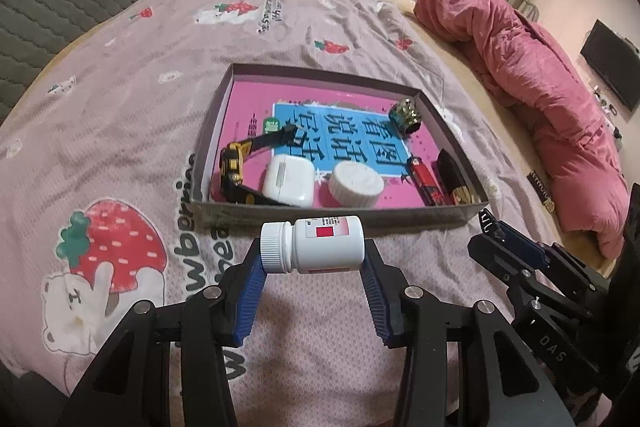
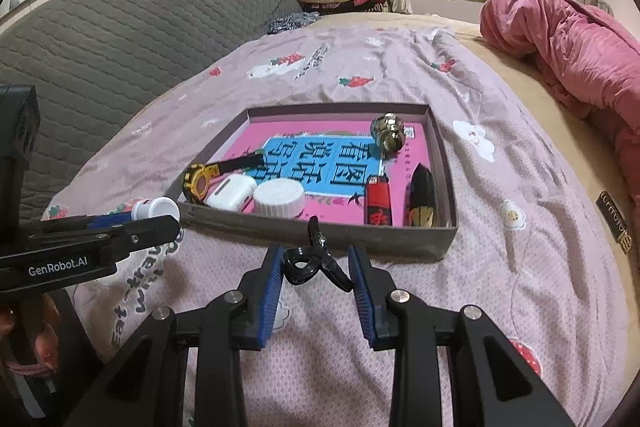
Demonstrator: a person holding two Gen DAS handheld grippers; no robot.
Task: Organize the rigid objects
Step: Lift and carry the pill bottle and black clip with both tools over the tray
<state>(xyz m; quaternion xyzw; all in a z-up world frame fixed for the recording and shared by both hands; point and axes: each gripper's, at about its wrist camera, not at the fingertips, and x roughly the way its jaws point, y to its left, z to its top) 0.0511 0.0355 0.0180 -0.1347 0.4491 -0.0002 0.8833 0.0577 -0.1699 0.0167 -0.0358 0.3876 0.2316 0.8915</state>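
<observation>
We judged both loads mid-carry: left gripper (image 1: 314,263) clenched the pill bottle (image 1: 316,246), right gripper (image 2: 316,269) the black clip (image 2: 310,261), each next needing clearance over the tray's near wall (image 2: 320,233).

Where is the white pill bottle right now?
The white pill bottle lies sideways, clamped in the left gripper, above the bedspread just short of the shallow box's near wall.

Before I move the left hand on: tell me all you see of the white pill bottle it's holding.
The pill bottle is small, white, plastic-looking, with a ribbed white screw cap and a label bearing a red square. The cap is on. It lies sideways, cap toward the picture's left, clamped end to end between the left gripper's blue pads, lifted off the bedspread, just short of the box's near wall.
</observation>
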